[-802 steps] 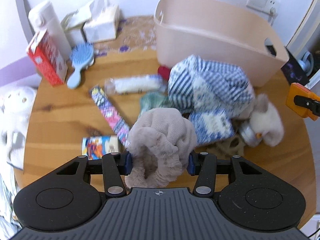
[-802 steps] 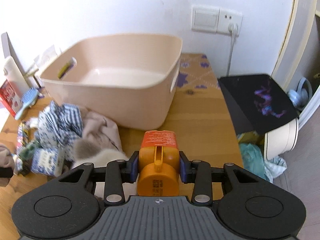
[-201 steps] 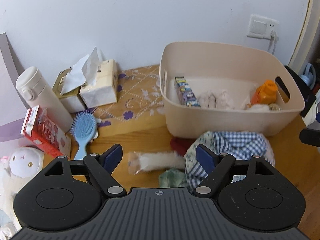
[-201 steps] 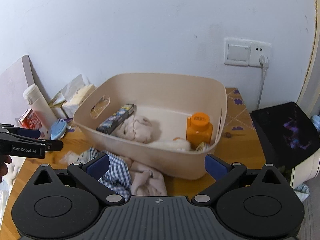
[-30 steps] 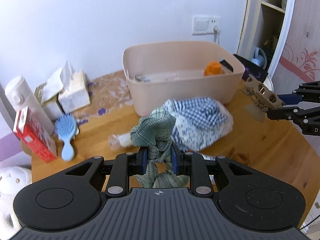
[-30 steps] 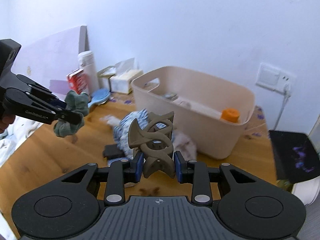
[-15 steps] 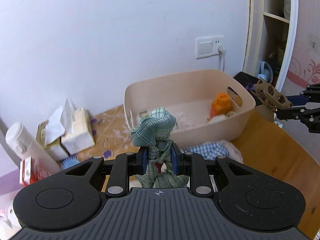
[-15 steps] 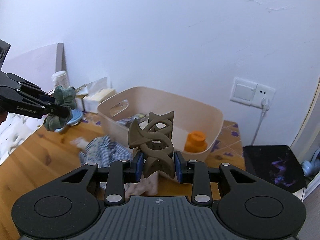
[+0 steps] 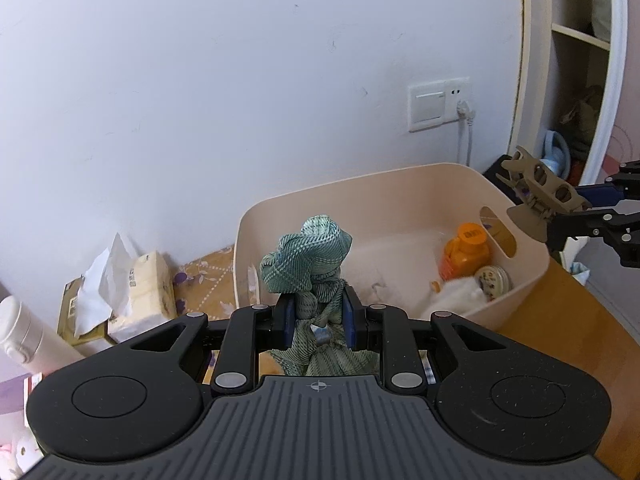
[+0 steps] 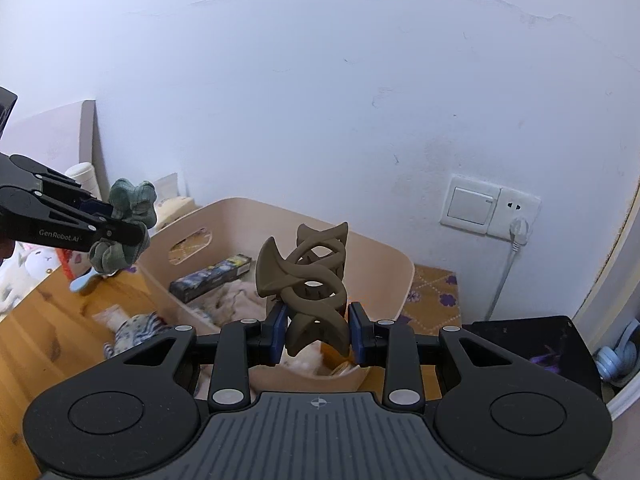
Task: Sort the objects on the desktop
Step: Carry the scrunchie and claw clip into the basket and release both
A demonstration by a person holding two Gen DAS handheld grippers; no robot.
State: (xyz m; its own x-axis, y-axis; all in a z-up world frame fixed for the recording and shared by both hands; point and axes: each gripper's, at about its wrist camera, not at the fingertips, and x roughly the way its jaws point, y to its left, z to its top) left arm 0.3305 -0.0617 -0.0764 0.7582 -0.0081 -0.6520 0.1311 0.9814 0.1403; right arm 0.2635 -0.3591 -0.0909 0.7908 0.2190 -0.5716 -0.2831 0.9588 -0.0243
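Left gripper is clamped on a green scrunchie, right gripper on a brown clip — both above the bin rim. Carry each well over the bin's middle before letting go — clip may bounce off the orange bottle, so drop low.

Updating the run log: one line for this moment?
left claw: shut on green cloth | right claw: shut on brown hair clip | both near beige bin
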